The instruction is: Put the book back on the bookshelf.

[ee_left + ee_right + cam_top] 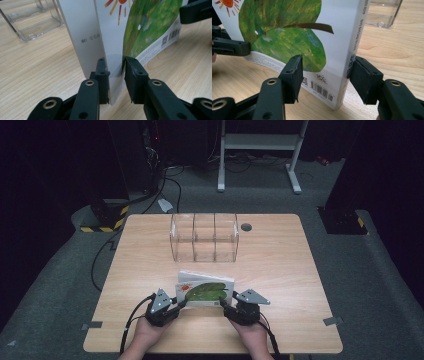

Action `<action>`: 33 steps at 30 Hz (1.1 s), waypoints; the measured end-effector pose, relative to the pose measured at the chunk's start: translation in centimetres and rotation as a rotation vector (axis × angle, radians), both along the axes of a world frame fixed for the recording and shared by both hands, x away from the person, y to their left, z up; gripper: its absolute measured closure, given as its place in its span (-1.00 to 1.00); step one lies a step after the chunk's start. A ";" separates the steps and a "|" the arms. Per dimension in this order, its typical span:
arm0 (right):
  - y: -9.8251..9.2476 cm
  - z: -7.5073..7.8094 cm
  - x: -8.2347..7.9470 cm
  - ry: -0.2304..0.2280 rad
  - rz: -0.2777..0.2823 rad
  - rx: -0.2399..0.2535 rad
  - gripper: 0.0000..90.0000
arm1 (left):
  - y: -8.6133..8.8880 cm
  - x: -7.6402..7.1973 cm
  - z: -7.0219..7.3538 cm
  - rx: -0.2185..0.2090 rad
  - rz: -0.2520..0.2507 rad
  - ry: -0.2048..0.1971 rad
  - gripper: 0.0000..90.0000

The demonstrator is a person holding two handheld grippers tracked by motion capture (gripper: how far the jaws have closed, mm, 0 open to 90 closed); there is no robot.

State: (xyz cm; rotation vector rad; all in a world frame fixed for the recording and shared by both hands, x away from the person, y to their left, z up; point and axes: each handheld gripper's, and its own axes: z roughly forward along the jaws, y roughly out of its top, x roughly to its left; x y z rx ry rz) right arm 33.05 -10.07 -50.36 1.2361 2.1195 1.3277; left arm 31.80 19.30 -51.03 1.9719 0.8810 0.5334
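Left gripper view: the left tongs [115,62] sit with their jaws parted on either side of a single cover leaf at the open edge of a picture book [140,27], one jaw close against the leaf, the other a little off it; whether they actually pinch it cannot be told. Opposite, in the right gripper view, the right tongs [325,66] are spread wide around the book's spine corner, a gap showing between the left jaw and the green leaf artwork, the other jaw close by the spine.

From the high view, both tongs come in from the near edge of the wooden bench [280,270], a hand [145,332] behind the left one and a hand [252,335] behind the right, flanking the book, which lies at the front centre of the bench with its sun-and-leaf cover facing up.

Farther back, well apart from the book, stands a clear plastic organiser [204,237] with three compartments. A small dark round disc [246,226] is set in the bench just beside it.
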 end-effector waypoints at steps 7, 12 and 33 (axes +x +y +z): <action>-0.1 0.3 -0.3 -0.033 0.004 0.008 0.03 | 0.1 0.2 -0.3 0.012 -0.001 0.013 0.59; -0.3 0.7 -0.5 -0.045 0.015 0.018 0.04 | -0.2 0.2 -0.7 0.052 -0.006 0.022 0.58; -0.9 1.2 -0.5 -0.080 0.080 0.036 -0.29 | 1.6 0.5 -0.6 0.033 0.070 0.044 0.17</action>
